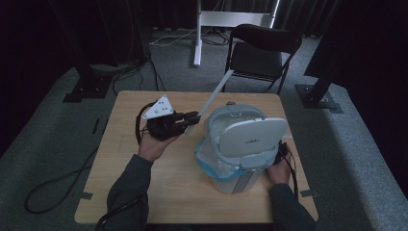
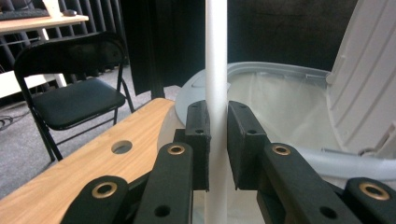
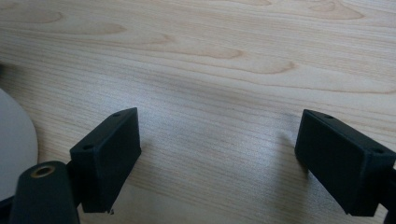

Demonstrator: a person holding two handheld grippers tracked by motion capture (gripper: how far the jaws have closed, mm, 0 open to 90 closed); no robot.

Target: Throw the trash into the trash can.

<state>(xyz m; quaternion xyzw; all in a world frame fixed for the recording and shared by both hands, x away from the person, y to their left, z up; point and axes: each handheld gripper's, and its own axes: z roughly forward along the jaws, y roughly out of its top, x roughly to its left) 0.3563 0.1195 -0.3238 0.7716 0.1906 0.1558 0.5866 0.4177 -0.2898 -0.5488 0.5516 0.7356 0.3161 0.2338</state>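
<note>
A grey-white pedal bin (image 1: 210, 126) stands on the right half of the wooden table (image 1: 144, 192), its lid (image 1: 252, 136) raised and a pale bag lining it. My left gripper (image 1: 195, 117) is shut on a long white flat strip (image 1: 216, 91) that slants up and away past the bin's left rim. In the left gripper view the strip (image 2: 216, 56) runs upright between the closed jaws (image 2: 218, 126), with the bin's rim (image 2: 280, 70) and lid (image 2: 364, 79) just behind. My right gripper (image 1: 281, 151) sits low at the bin's right side, open over bare wood (image 3: 219, 149).
A black folding chair (image 1: 262, 50) stands beyond the table's far edge, also in the left gripper view (image 2: 70, 98). The tabletop has a round hole (image 2: 122, 147). A white stand post (image 1: 197, 33), black stand bases and floor cables surround the table. The bin's curved grey base (image 3: 14, 135) lies left of the right jaws.
</note>
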